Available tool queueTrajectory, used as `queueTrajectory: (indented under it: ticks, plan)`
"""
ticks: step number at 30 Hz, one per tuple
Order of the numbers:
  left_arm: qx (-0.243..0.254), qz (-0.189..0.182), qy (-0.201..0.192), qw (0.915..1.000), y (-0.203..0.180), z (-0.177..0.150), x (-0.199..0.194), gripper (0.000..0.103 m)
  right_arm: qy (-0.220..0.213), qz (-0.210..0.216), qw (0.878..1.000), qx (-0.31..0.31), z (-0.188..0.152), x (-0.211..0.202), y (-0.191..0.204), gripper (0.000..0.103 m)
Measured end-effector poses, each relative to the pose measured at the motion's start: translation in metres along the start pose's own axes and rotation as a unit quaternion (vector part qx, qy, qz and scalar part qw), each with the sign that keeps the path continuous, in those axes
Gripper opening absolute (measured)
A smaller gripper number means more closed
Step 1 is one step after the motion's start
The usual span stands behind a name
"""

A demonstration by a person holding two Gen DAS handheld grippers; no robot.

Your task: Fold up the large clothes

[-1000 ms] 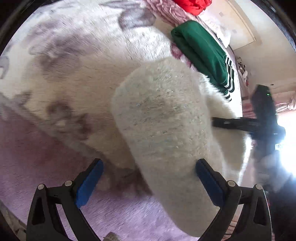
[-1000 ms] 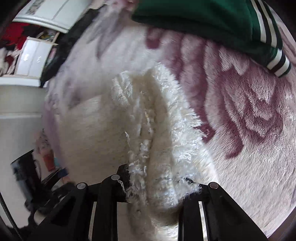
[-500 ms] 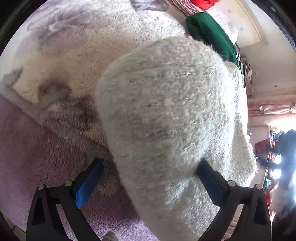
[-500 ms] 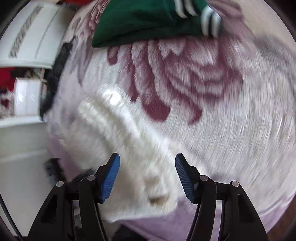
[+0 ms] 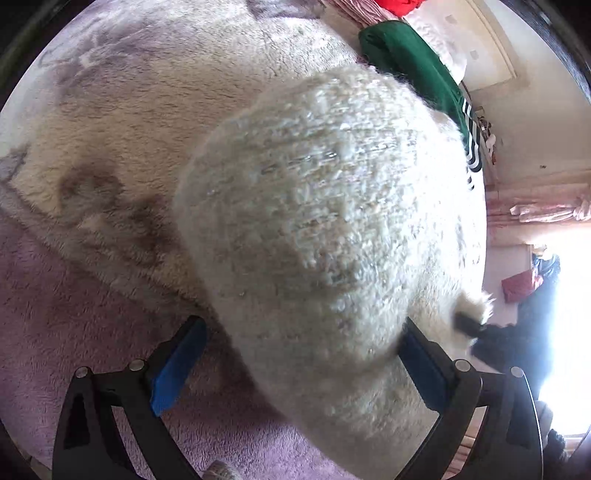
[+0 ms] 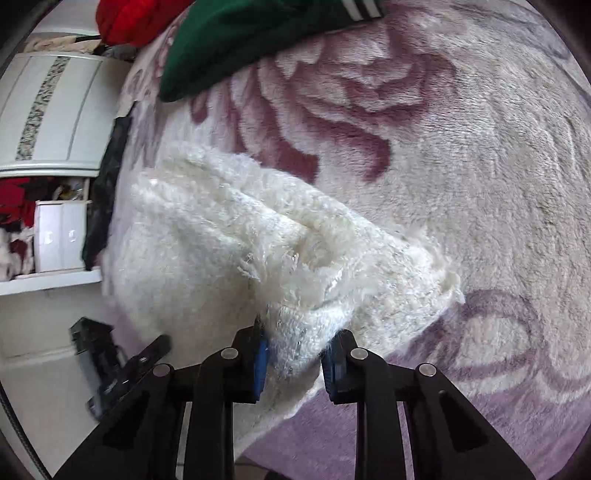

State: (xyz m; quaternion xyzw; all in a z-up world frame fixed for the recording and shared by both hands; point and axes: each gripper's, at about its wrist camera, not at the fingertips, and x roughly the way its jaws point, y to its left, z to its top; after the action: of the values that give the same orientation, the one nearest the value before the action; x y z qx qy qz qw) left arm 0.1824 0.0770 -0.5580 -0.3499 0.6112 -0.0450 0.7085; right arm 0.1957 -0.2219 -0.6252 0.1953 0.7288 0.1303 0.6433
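A fluffy white sweater [image 5: 321,229] lies on a plush flowered blanket [image 5: 122,110]. It fills the middle of the left wrist view, a thick fold bulging between the fingers. My left gripper [image 5: 295,365] is open, its blue pads wide apart either side of that fold. In the right wrist view the sweater [image 6: 229,236] lies bunched at centre left. My right gripper [image 6: 295,358] is shut on a shaggy edge of it, low over the blanket [image 6: 461,166]. The right gripper's tip also shows in the left wrist view [image 5: 469,325], at the sweater's far edge.
A folded green garment with white stripes [image 6: 240,40] lies further up the blanket, also in the left wrist view [image 5: 413,70]. Red cloth [image 6: 136,18] lies behind it. A white cabinet [image 6: 51,107] and a dark garment [image 6: 107,192] stand at the bed's left side.
My right gripper was shut on the sweater, opened half a second ago, and is now shut on a shaggy edge. The left gripper stayed open while the fold came closer.
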Motion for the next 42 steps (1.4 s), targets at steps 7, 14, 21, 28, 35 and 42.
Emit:
queueTrajectory:
  ticks: [7,14,21,28,35,42]
  plan:
    - [0.002,0.002,0.002,1.0,-0.002,-0.003,0.003,0.103,0.013,0.031,0.998,0.057,-0.01,-0.002,-0.043,0.082]
    - [-0.005,-0.009,0.007,0.9999,0.007,-0.005,0.004,0.103,0.005,0.205,0.973,0.109,-0.007,0.054,-0.087,0.103]
    - [0.037,0.01,-0.008,0.9992,0.009,0.017,-0.003,0.103,-0.061,0.312,0.936,0.153,-0.03,0.056,-0.059,0.053]
    - [0.099,0.041,-0.01,0.9941,0.0,0.044,-0.013,0.103,-0.028,0.344,0.886,0.309,-0.126,0.065,-0.057,0.045]
    - [0.122,0.112,-0.024,0.9859,-0.023,0.016,-0.041,0.103,0.046,0.193,0.959,0.202,-0.098,0.035,-0.046,0.077]
    - [0.119,0.184,-0.099,0.9708,-0.023,-0.015,-0.065,0.103,0.069,0.045,0.996,-0.022,-0.067,-0.025,0.024,0.077]
